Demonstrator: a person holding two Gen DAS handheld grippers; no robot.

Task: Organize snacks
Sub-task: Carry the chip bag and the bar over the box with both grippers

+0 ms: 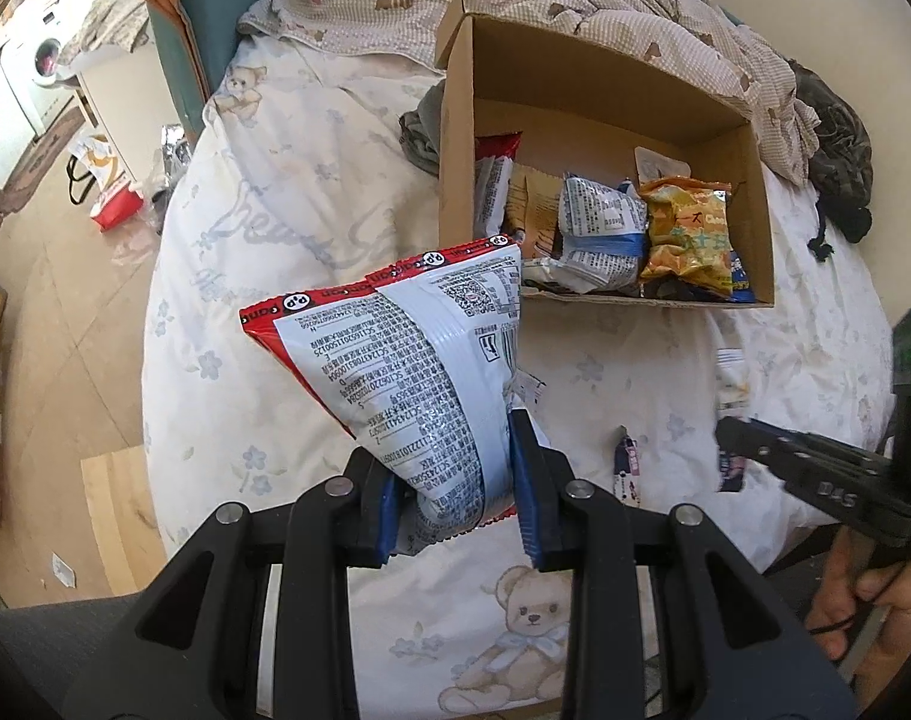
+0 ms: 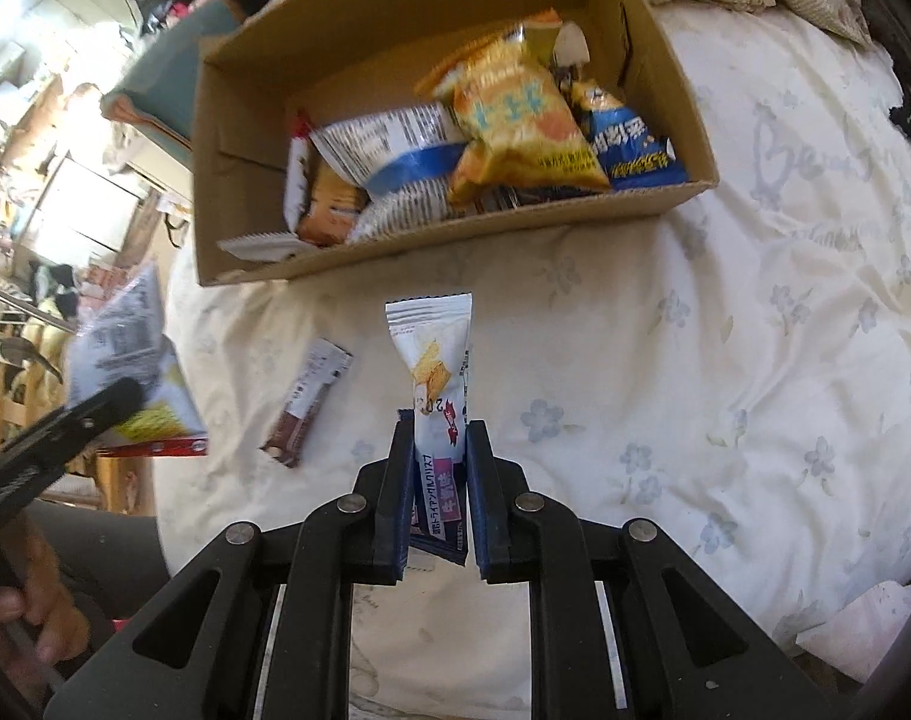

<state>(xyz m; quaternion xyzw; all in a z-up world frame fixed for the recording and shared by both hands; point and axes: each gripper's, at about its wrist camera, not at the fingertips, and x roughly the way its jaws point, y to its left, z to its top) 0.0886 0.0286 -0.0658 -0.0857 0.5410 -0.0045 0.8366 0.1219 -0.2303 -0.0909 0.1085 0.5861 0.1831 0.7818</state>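
Right wrist alone shows brown bar [image 2: 307, 403].

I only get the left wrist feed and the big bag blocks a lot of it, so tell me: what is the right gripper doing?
Observer: The right gripper is shut on a slim white snack packet, gripped by its lower end.
Operator: Is that packet over the box yet?
Observer: No. It sticks out short of the cardboard box, over the bedspread.
Operator: Anything left loose on the bed?
Observer: One small brown bar lies flat on the bedspread to the left of the held packet.
Operator: What shows on the side of my bag I can't see?
Observer: Blurred yellow above a red bottom edge on the red-edged bag.
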